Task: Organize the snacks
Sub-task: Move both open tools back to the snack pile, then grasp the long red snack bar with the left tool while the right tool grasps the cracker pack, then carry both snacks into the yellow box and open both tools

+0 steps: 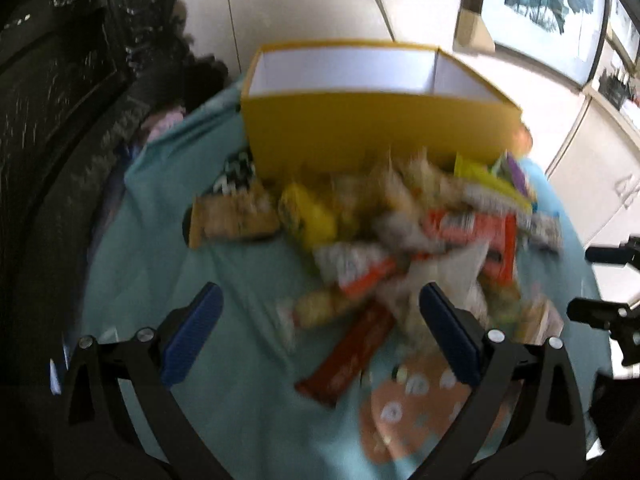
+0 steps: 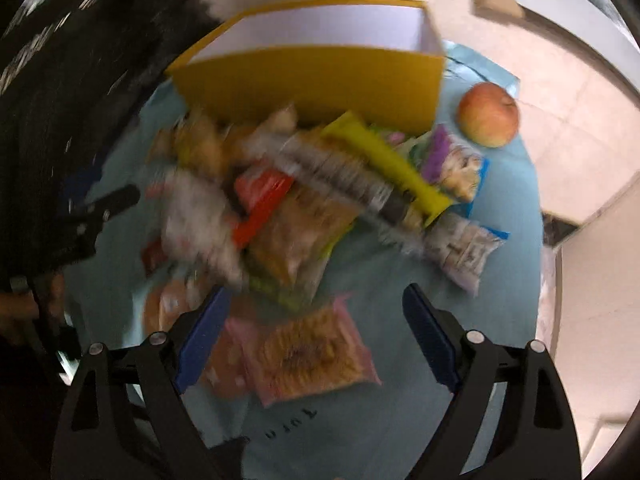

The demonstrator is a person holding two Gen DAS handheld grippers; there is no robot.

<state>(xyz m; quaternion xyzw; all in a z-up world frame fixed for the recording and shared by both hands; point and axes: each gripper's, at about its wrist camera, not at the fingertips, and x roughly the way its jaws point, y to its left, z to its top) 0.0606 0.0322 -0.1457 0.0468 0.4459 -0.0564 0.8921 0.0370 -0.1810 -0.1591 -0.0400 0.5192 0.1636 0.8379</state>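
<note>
Here, in the left wrist view, we see our left claw spread wide with nothing between its blue pads, hanging above a round tabletop under a light teal cloth. A heap of wrapped snacks lies in the middle of that cloth, blurred by motion. At the near edge of the heap a dark red bar lies at a slant between our two fingers, and beside it sits an orange packet with white shapes, partly behind the right pad. A tan packet lies at the left end of the heap. Just beyond the heap stands an open yellow box with a white inside.

In the right wrist view, our right claw is likewise wide and holds nothing. Between its fingers lies a pink-edged packet of golden biscuits, flat on the cloth. Farther on, a long yellow-green bar rests on top of the heap, with a purple and blue packet just beside it. The yellow box stands behind the snacks, and an apple sits on the cloth near the box's right corner, apart from the heap. At the left edge we glimpse the other claw's black frame.
</note>
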